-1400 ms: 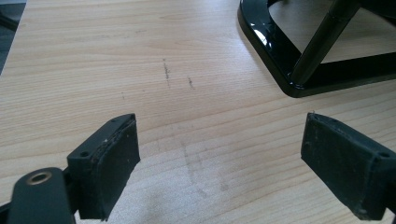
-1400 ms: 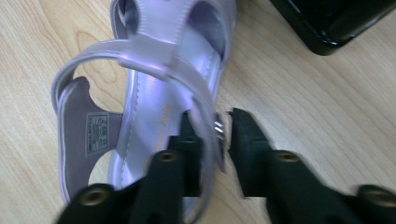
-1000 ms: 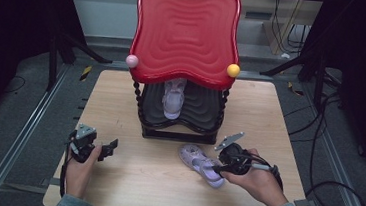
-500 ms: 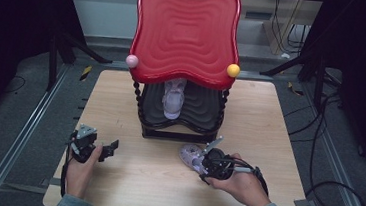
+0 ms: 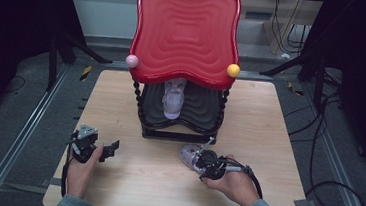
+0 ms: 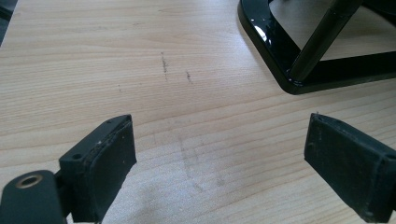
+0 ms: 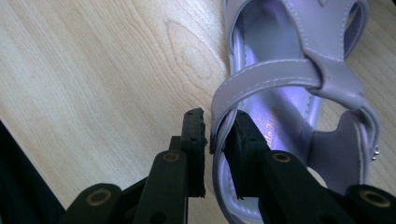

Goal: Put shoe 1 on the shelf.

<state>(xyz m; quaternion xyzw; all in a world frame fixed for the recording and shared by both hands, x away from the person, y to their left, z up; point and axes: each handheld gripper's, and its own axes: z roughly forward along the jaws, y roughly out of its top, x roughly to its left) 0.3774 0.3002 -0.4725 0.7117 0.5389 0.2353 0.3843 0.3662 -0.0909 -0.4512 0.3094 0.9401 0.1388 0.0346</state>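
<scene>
A lilac sandal (image 5: 188,153) (image 7: 299,74) lies on the wooden table (image 5: 270,120) in front of the rack. My right gripper (image 5: 197,160) (image 7: 214,140) straddles its side rim, one pad inside the sandal, the other outside with a thin gap to the rim. The jaws have just been closing around that rim. A second lilac sandal (image 5: 173,100) stands on the rack's black lower shelf (image 5: 202,112). My left gripper (image 5: 111,148) (image 6: 219,158) rests at the table's left front, open, with bare wood between its pads.
The rack has a red wavy top tray (image 5: 186,33) with a pink ball (image 5: 132,61) and a yellow ball (image 5: 233,70) at its corners. Its black base (image 6: 280,70) lies just ahead of the left gripper. Cables trail on the floor at right.
The right hand has slid left and down onto the sandal, and its jaws have narrowed around the sandal's rim. The left hand has stayed put.
</scene>
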